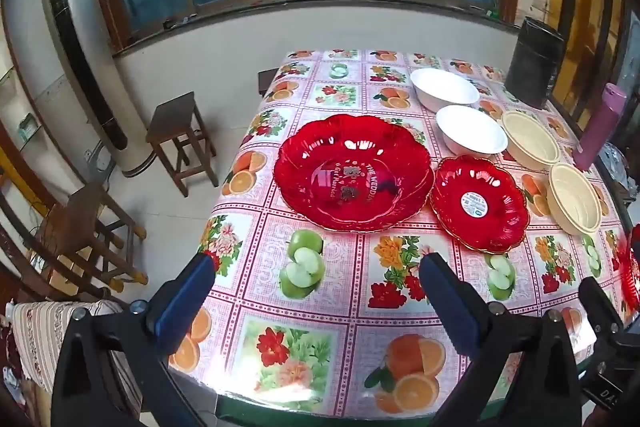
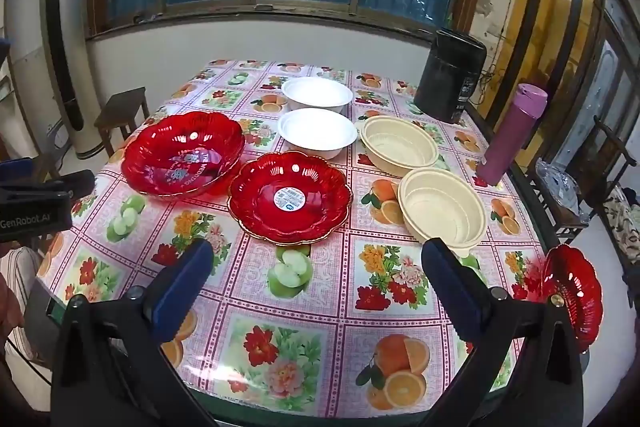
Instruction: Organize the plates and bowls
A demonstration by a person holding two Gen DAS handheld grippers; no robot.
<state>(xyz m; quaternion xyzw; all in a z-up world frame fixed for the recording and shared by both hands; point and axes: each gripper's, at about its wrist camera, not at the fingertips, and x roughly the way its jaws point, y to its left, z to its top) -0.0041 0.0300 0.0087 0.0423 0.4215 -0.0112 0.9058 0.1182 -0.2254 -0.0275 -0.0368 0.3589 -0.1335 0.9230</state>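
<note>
While both grippers hang above the near edge of the table (image 2: 304,307), nothing has been picked up: the left gripper (image 1: 316,291) and right gripper (image 2: 316,279) each stand with jaws spread wide and only patterned cloth between the blue pads. That wide spread suits what lies ahead, I judge, since every dish here has a broad rim to straddle.

Everything sits apart in a loose grid, like with like, which makes stacking by kind the obvious plan. On the left is the big red plate (image 2: 182,153), with the mid red plate (image 2: 290,197) just beside it, their scalloped rims nearly touching. Behind them two white bowls (image 2: 318,133) line up one behind the other, the far one (image 2: 316,95) near the table's back. To the right two cream bowls (image 2: 400,145) sit in a matching line, the nearer (image 2: 442,207) close to the right gripper's right finger. A small red plate (image 2: 572,287) lies alone at the table's right edge (it seems to overhang slightly, though the lens distortion makes this hard to tell), so it looks the likeliest to slip if nudged.

A black canister (image 2: 450,79) and purple flask (image 2: 510,135) stand at the far right, out of the way.
</note>
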